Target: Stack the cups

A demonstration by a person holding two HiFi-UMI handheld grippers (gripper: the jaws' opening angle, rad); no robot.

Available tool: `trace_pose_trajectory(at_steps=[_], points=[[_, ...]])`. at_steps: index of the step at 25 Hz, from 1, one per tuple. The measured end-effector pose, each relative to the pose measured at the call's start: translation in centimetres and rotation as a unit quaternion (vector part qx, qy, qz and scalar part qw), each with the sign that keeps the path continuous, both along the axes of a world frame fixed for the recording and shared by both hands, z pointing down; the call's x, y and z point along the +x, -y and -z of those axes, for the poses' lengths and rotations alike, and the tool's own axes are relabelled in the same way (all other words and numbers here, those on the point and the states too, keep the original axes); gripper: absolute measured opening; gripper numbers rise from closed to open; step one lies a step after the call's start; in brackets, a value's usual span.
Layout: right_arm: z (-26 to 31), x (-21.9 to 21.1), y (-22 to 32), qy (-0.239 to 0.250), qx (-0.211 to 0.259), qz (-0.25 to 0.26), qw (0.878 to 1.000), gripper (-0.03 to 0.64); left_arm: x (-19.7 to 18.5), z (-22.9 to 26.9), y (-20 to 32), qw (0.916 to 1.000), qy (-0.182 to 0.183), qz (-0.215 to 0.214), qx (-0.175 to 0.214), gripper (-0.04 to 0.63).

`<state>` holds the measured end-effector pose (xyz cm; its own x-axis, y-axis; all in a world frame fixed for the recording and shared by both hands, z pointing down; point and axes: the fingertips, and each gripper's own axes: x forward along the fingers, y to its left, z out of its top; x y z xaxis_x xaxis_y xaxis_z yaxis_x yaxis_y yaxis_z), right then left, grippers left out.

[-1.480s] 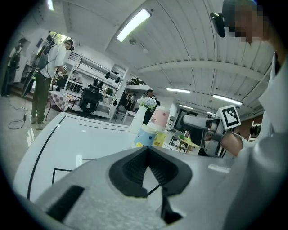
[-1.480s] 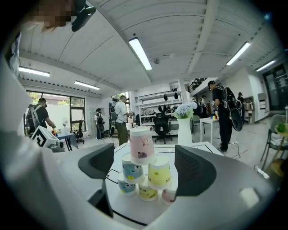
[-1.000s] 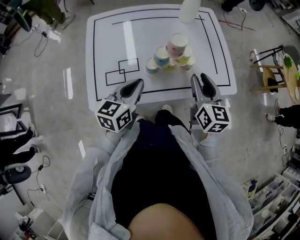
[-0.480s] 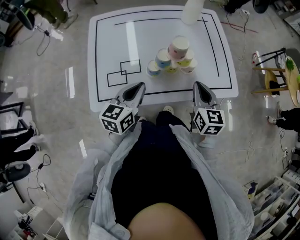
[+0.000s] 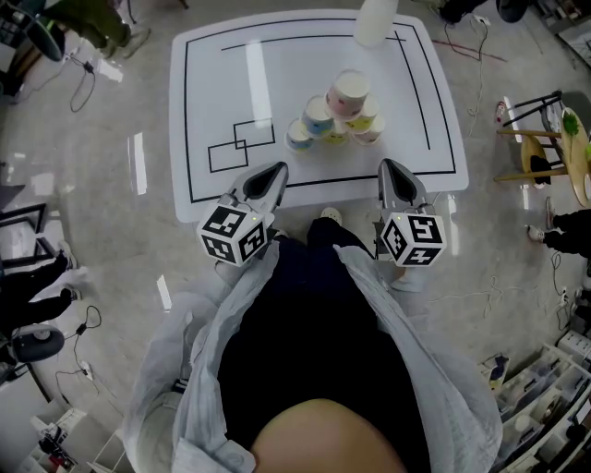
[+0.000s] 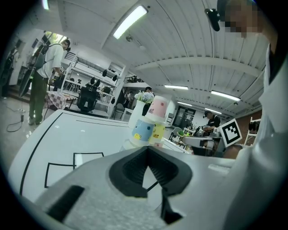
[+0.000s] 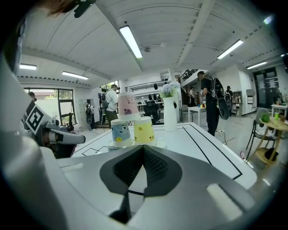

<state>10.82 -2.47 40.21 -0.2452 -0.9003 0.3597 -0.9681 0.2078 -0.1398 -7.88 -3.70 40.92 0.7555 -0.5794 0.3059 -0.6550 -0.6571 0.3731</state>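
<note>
Several paper cups stand as a pyramid (image 5: 335,115) on the white table (image 5: 222,83). A pink cup (image 5: 349,90) tops it, above a blue cup (image 5: 318,113) and a yellow cup (image 5: 365,116). The left gripper view shows the pink cup (image 6: 157,108) and blue cup (image 6: 143,129) ahead, slightly right. In the right gripper view the blue cup (image 7: 120,130) and yellow cup (image 7: 144,129) stand straight ahead. My left gripper (image 5: 273,171) and right gripper (image 5: 391,168) hover at the table's near edge, apart from the cups. Both are shut with nothing between the jaws.
A tall white vase (image 5: 374,20) stands at the table's far edge behind the cups. Black tape lines and two small rectangles (image 5: 240,143) mark the tabletop. A stool (image 5: 540,139) and cables lie on the floor to the right. People stand in the room beyond.
The right gripper's jaws have come together and it has sunk a little near the table edge. The left gripper and the cups have not moved.
</note>
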Motion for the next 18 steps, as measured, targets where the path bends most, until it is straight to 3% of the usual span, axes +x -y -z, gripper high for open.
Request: trace_pose_trajectory(at_steps=[18], points=[[-0.2, -0.52, -0.11, 0.009, 0.0, 0.025, 1.0, 0.012, 0.93, -0.3, 0.0, 0.9999, 0.008, -0.007, 0.001, -0.003]])
